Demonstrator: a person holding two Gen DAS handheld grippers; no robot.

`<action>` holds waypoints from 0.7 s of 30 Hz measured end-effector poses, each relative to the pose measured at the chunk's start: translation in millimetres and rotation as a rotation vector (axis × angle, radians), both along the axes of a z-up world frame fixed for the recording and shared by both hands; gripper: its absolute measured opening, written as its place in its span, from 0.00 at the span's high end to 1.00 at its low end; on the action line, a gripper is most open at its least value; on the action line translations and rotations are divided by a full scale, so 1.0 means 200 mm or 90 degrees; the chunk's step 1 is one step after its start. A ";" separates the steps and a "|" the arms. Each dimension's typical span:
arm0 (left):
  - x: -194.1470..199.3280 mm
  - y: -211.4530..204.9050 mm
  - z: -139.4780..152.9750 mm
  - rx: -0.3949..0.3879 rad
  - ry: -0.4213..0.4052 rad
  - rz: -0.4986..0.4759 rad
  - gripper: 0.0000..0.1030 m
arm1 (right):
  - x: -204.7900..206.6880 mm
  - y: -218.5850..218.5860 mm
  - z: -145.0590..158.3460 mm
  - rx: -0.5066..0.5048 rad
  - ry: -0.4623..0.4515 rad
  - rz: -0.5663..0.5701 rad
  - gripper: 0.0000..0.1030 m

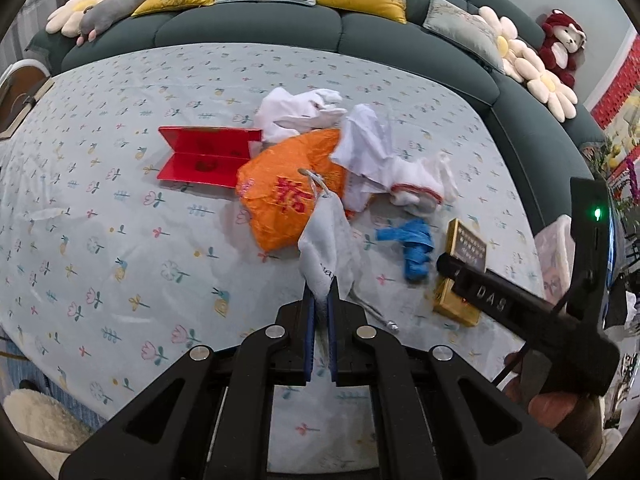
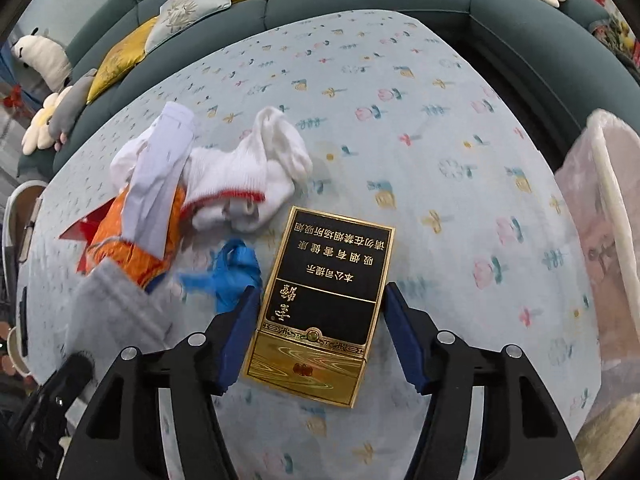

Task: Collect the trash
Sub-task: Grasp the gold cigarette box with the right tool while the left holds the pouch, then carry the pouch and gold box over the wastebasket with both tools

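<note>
My left gripper (image 1: 320, 292) is shut on a grey-white cloth pouch (image 1: 326, 240) with a cord, held above the table. Behind it lie an orange plastic bag (image 1: 280, 204), a red open box (image 1: 206, 158), white crumpled bags (image 1: 304, 114), white socks (image 1: 416, 188) and a blue crumpled wrapper (image 1: 414, 246). My right gripper (image 2: 320, 300) is open, its fingers on either side of a black-and-gold cigarette box (image 2: 324, 304) lying flat on the table. The blue wrapper (image 2: 232, 272) and white socks (image 2: 248, 176) lie just left of and beyond it.
The table has a pale floral cloth (image 1: 120, 220). A dark green sofa (image 1: 280, 28) with cushions curves behind it. A bin lined with a pink bag (image 2: 604, 216) stands at the table's right edge. A white stool (image 1: 36, 416) is at the lower left.
</note>
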State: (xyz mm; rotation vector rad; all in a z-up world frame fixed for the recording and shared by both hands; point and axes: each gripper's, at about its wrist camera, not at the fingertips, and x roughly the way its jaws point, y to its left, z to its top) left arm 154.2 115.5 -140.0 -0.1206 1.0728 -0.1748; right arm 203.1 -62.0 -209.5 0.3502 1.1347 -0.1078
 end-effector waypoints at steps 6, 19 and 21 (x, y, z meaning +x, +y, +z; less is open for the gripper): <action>-0.07 -0.09 0.07 0.000 -0.017 -0.023 0.95 | -0.15 -0.06 0.11 -0.013 -0.036 0.001 0.42; -0.20 -0.38 0.32 -0.004 -0.084 -0.101 0.95 | -0.38 -0.32 0.44 -0.037 -0.143 -0.036 0.42; -0.22 -0.45 0.35 -0.009 -0.091 -0.117 0.95 | -0.42 -0.36 0.49 -0.045 -0.155 -0.044 0.42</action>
